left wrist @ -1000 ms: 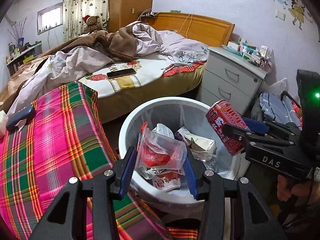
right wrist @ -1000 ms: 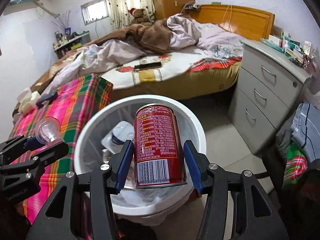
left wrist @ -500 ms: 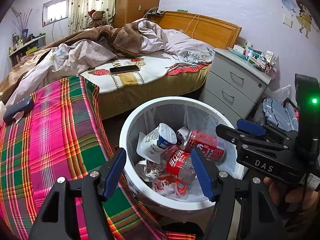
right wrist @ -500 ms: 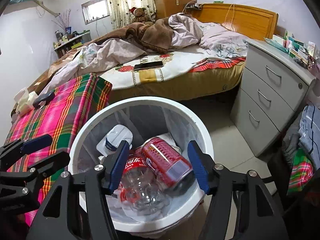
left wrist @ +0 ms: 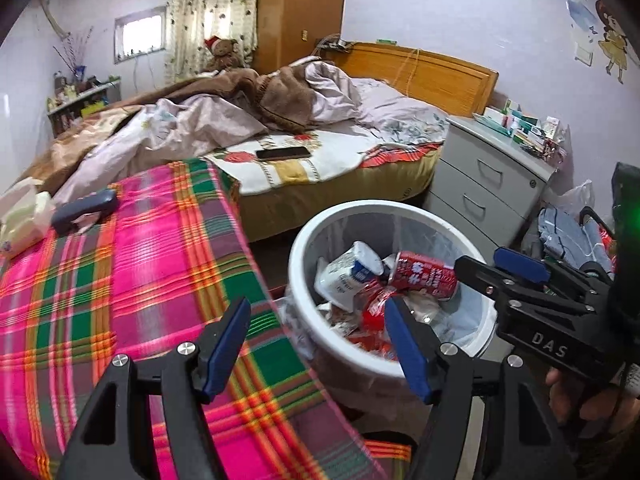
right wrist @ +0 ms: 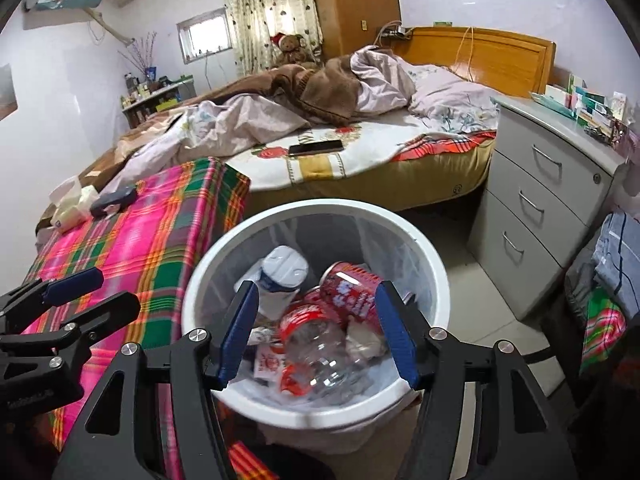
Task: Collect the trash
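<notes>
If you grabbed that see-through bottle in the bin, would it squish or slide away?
The clear plastic bottle looks empty and thin-walled, so it would probably feel light and crumple. It lies on its side atop loose trash in the white bin, so it might roll or slip.

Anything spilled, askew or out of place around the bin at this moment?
Nothing stands out. The red can and clear bottle lie inside the white bin, which stands upright. Both the left gripper and right gripper are open and empty.

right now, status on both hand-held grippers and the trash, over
Left hand-held gripper open, empty. Right hand-held gripper open, empty, over the bin. Red can and clear bottle lie inside it. Nothing in the way.
</notes>
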### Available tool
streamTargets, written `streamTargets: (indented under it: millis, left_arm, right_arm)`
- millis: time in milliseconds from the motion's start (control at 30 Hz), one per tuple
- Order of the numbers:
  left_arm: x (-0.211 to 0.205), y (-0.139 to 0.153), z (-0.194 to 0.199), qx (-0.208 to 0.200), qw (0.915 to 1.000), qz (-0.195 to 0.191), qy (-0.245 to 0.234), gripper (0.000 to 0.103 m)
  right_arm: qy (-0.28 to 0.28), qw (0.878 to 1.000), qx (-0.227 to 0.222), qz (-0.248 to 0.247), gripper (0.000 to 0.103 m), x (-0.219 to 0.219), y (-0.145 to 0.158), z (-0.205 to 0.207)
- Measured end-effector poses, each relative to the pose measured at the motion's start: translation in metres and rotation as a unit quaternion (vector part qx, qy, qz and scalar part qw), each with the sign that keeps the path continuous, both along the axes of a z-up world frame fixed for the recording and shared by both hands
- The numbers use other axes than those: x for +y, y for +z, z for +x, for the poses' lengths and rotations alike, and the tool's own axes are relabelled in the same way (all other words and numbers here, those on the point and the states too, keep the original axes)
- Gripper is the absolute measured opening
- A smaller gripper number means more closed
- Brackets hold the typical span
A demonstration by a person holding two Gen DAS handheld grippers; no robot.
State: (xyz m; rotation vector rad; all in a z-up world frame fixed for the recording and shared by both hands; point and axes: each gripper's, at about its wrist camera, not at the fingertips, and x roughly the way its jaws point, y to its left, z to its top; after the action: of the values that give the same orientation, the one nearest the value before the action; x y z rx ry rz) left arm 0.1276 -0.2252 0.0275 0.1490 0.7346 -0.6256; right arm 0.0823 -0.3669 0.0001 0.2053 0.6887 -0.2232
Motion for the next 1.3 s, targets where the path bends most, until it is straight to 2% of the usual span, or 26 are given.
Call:
streamTargets:
  millis: [267,400,533,700,1000,1300]
  left_arm:
    - [0.045,0.000,-0.026,-0.033,0.9971,0.009,0.068,0.073]
    - [0.062,0.000,-0.039,-0.041,0.9950,0.002,0.091,0.075]
    - [0.074,-0.004,-0.051,-0.047,0.9940,-0.004,0.099,0.075]
    - [0.080,-0.013,-0.065,-0.056,0.9915,0.019,0.116,0.075]
    - [0.087,-0.013,-0.084,-0.076,0.9887,0.012,0.128,0.075]
    - [0.092,-0.011,-0.090,-0.077,0.9883,0.000,0.132,0.075]
  right_arm:
    - [0.025,0.999,-0.032,-0.008,0.062,0.035,0.001,-0.024]
    - [0.036,0.999,-0.037,-0.011,0.062,0.048,-0.003,-0.030]
    - [0.046,0.998,-0.047,-0.012,0.062,0.057,-0.005,-0.038]
    - [0.052,0.997,-0.054,-0.018,0.062,0.064,-0.007,-0.043]
    - [0.049,0.996,-0.067,-0.031,0.062,0.077,-0.009,-0.056]
    - [0.051,0.996,-0.072,-0.028,0.062,0.081,-0.007,-0.060]
